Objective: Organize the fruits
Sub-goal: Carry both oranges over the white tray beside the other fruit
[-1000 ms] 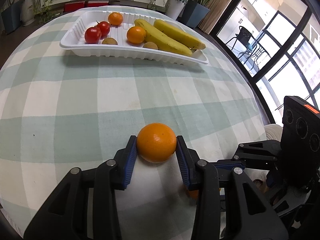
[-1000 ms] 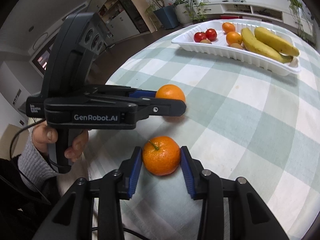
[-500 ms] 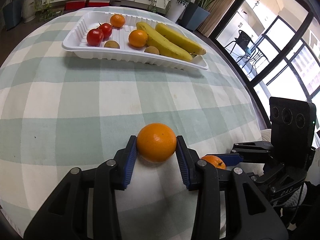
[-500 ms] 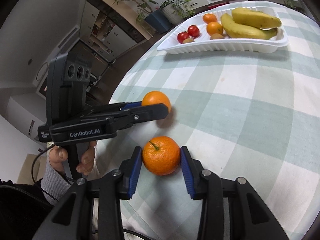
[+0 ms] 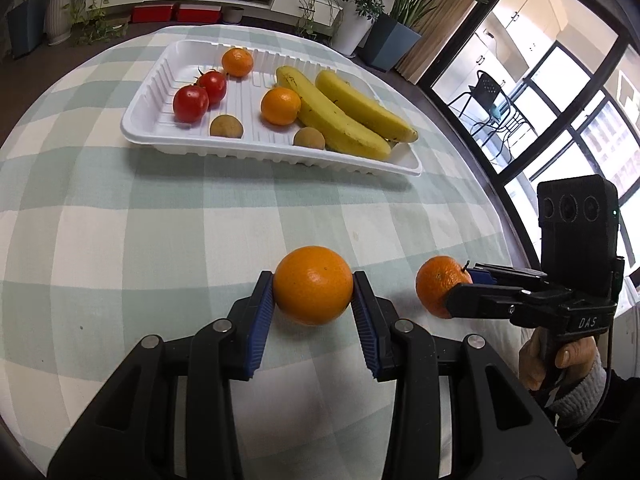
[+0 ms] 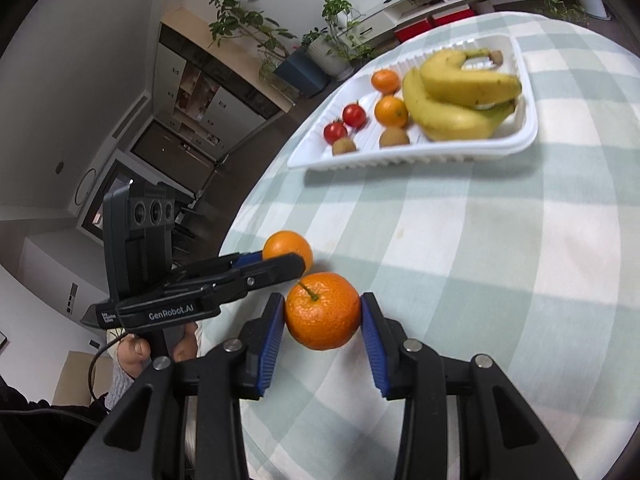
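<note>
My left gripper [image 5: 313,298] is shut on a smooth orange [image 5: 313,285], its blue pads pressed to both sides. My right gripper [image 6: 323,316] is shut on a stemmed mandarin [image 6: 322,310]. Each gripper shows in the other's view: the right one [image 5: 464,292] holds its mandarin [image 5: 436,288] to the right of the left one, and the left one [image 6: 286,260] holds its orange [image 6: 286,246] to the left of the right one. Ahead lies a white tray [image 5: 264,152] with two tomatoes [image 5: 200,92], two mandarins, two brown fruits and two bananas [image 5: 344,116].
A green-and-white checked cloth [image 5: 140,220] covers the round table. A hand [image 5: 560,360] in a grey sleeve grips the right tool. Potted plants [image 5: 372,20], a low white shelf and large windows lie beyond the table edge. Same tray in the right wrist view [image 6: 400,158].
Both grippers have moved closer to the tray with their fruit still held. The right gripper rolled, tilting its view, and has drawn level beside the left one.
</note>
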Action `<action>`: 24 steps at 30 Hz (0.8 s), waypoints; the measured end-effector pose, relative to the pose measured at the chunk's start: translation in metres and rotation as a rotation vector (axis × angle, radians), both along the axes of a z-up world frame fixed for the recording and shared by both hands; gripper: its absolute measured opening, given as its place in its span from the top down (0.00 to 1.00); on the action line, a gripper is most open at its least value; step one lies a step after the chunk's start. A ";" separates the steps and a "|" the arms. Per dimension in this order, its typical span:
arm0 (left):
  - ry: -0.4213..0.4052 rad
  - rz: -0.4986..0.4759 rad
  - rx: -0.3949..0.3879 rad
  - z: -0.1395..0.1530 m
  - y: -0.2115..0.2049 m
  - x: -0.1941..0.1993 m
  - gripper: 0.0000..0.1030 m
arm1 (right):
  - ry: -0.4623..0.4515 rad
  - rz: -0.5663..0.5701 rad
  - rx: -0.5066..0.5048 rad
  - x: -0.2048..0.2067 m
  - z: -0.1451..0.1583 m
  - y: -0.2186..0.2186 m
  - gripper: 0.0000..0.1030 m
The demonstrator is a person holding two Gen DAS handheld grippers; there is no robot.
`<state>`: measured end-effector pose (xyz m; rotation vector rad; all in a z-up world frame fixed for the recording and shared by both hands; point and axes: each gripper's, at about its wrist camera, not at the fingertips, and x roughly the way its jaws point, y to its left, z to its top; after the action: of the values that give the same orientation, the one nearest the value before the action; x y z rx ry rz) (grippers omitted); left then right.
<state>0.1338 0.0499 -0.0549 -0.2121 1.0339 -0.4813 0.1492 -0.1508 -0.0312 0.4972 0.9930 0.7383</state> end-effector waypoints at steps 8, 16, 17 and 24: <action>-0.022 0.000 -0.004 0.014 -0.001 0.027 0.65 | -0.031 -0.052 0.015 0.029 0.016 -0.016 0.60; -0.035 0.017 -0.004 0.022 0.005 0.061 0.65 | -0.042 -0.082 0.024 0.059 0.026 -0.025 0.60; -0.037 0.019 -0.002 0.023 0.005 0.065 0.65 | -0.044 -0.085 0.026 0.063 0.027 -0.027 0.60; -0.043 0.026 0.015 0.028 0.008 0.094 0.65 | -0.049 -0.091 0.024 0.089 0.030 -0.026 0.60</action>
<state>0.2282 0.0578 -0.0271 -0.2006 0.9919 -0.4528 0.2384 -0.1772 -0.0016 0.5395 0.9112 0.6790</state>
